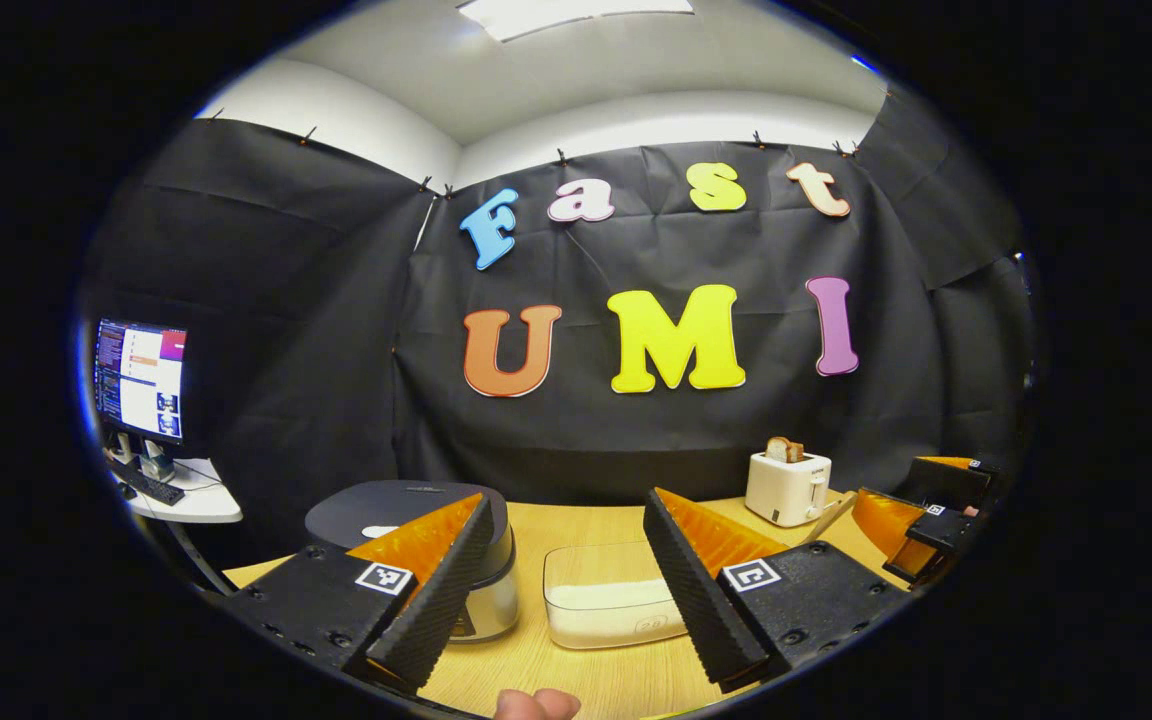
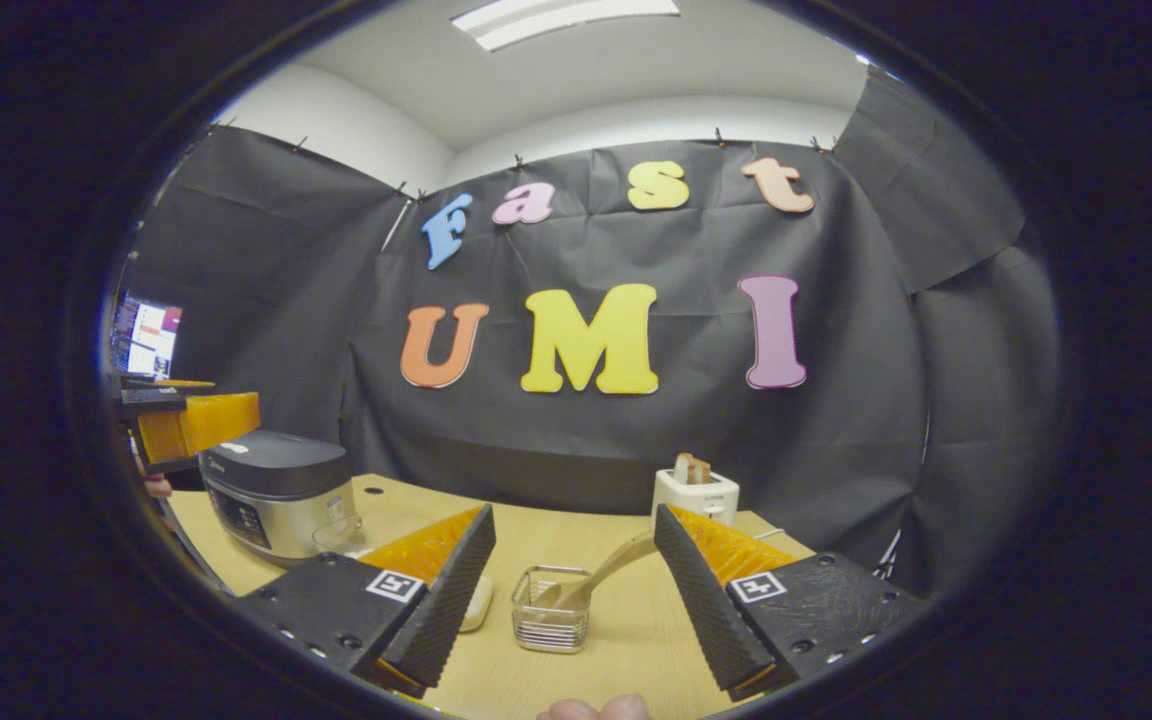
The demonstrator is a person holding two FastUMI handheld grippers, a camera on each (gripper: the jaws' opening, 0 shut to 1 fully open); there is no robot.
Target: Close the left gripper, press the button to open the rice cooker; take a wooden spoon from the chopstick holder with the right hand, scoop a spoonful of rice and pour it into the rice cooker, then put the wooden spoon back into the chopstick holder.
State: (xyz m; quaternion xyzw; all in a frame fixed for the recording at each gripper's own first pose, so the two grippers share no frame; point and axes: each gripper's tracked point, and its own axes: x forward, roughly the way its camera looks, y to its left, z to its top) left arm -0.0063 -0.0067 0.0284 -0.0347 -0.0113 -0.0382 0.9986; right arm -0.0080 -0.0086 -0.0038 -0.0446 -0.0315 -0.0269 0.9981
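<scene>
Spoon (image 2: 604,572) in holder (image 2: 550,608), rice tub (image 1: 608,608)

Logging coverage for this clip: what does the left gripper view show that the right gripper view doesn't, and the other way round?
Left gripper view: the clear rice container lies on the table ahead between its open fingers, and a keyboard sits under the monitor.

Right gripper view: the wire chopstick holder stands ahead with the wooden spoon leaning in it.

Both: the rice cooker with lid down, the toaster, the monitor, the wooden table, and each view catches the other gripper at its edge.
</scene>
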